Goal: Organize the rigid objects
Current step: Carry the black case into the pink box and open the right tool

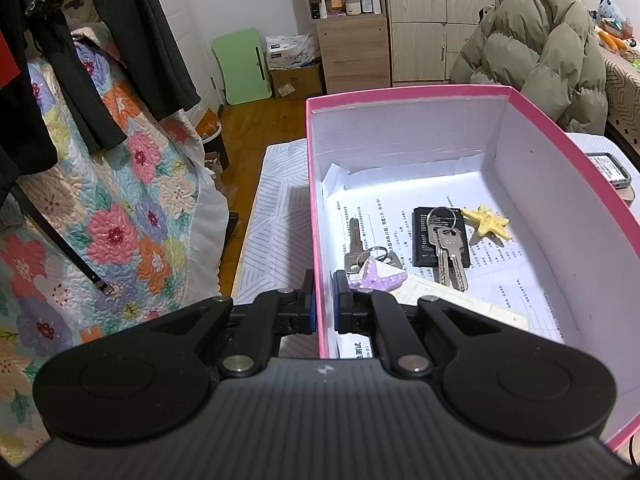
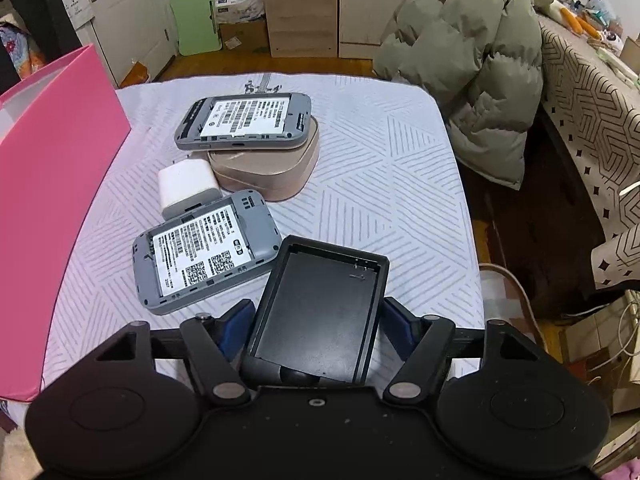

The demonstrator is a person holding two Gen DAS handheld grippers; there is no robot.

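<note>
My left gripper [image 1: 324, 296] is shut on the left wall of the pink box [image 1: 314, 216], one finger outside and one inside. Inside the box lie a purple starfish [image 1: 378, 278], a single key [image 1: 354, 246], a black battery [image 1: 438, 236] with a key bunch [image 1: 448, 252] on it, and a yellow starfish [image 1: 488, 222]. My right gripper [image 2: 318, 320] is shut on a black device cover [image 2: 320, 308], held tilted above the table. The box's pink side also shows in the right wrist view [image 2: 52, 192].
On the patterned tablecloth [image 2: 400, 184] lie a grey open-backed device [image 2: 204, 254], a white charger [image 2: 186, 188], and a second grey device [image 2: 246, 120] on a beige case [image 2: 272, 168]. A green padded coat [image 2: 460, 56] hangs at the right, a floral quilt [image 1: 112, 216] at the left.
</note>
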